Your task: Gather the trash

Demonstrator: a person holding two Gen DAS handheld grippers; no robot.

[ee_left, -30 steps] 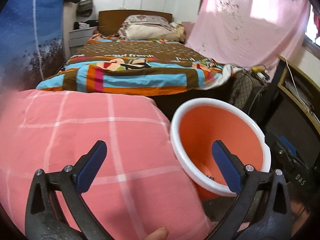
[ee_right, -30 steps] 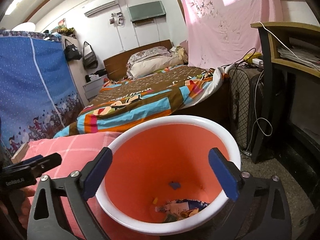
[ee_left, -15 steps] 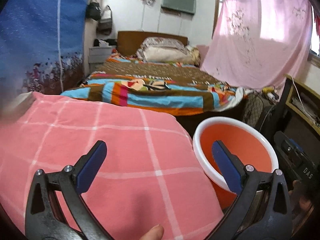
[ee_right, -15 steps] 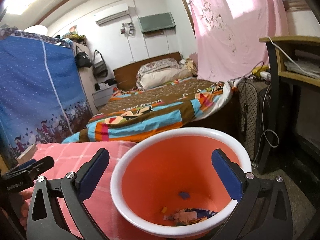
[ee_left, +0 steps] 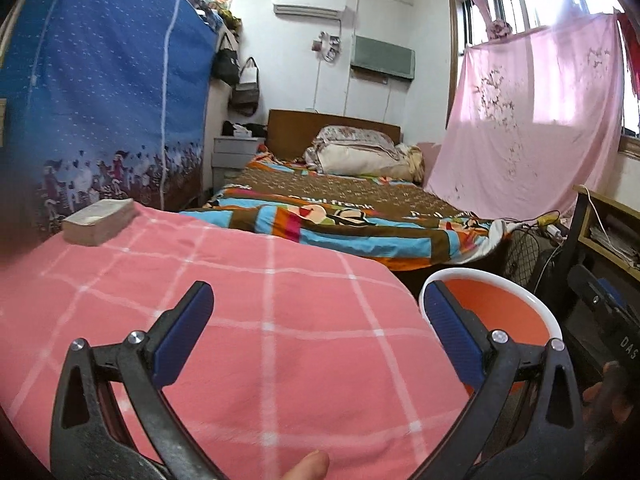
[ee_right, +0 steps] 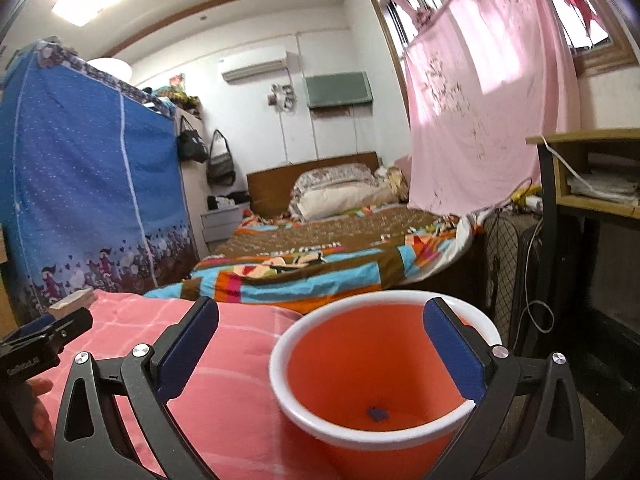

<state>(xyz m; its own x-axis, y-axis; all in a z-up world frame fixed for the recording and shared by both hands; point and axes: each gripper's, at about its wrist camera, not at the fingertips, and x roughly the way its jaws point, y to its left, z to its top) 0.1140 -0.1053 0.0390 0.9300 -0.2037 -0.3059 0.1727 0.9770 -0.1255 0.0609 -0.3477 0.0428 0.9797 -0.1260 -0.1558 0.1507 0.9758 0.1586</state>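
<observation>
Both grippers are held wide open with nothing between the fingers. In the right wrist view the right gripper (ee_right: pixel 320 344) is aimed at the orange bin (ee_right: pixel 384 364), low and right of centre, its round mouth tilted toward the camera; a small blue scrap (ee_right: pixel 377 413) lies inside. In the left wrist view the left gripper (ee_left: pixel 318 328) is poised over the pink checked blanket (ee_left: pixel 256 320), the bin (ee_left: pixel 520 312) being seen just right of it at the lower right. The right gripper is judged the nearer to the bin. No loose trash is seen on the blanket; a thick book (ee_left: pixel 98 220) lies at its far left. Beyond, a bed (ee_left: pixel 340 208) fills mid-frame, with a blue wardrobe (ee_left: pixel 100 100) at the left and a pink curtain (ee_left: pixel 532 120) at the right.
</observation>
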